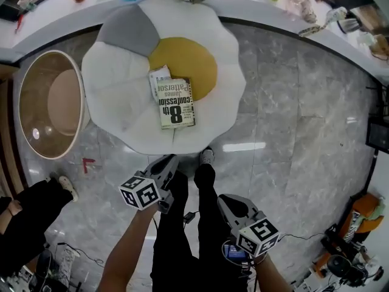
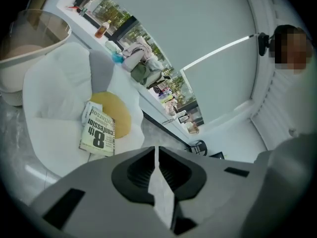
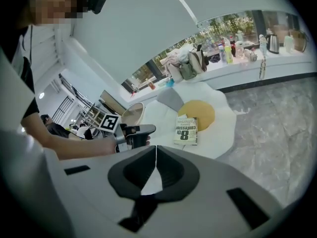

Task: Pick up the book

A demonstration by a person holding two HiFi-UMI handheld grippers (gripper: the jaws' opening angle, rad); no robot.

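Observation:
A paperback book point(image 1: 176, 103) with a white cover and bold black print lies flat on a white egg-shaped rug point(image 1: 115, 72), at the edge of its yellow yolk point(image 1: 185, 59). A second white booklet point(image 1: 159, 75) pokes out from under its far end. My left gripper point(image 1: 169, 161) is shut and empty, held over the floor just short of the rug's near edge. My right gripper point(image 1: 222, 199) is also shut and empty, lower right and further from the book. The book shows ahead of the left gripper point(image 2: 157, 150) in its own view point(image 2: 98, 133), and ahead of the right gripper point(image 3: 156, 150) in its view point(image 3: 186, 130).
A round tan tub seat point(image 1: 48, 102) stands left of the rug. A curved white counter point(image 1: 55, 17) with bottles and bags runs behind it. My legs and shoe point(image 1: 206, 157) stand on the grey marble floor. Cables and equipment point(image 1: 346, 248) lie lower right; another person's leg point(image 1: 30, 212) is lower left.

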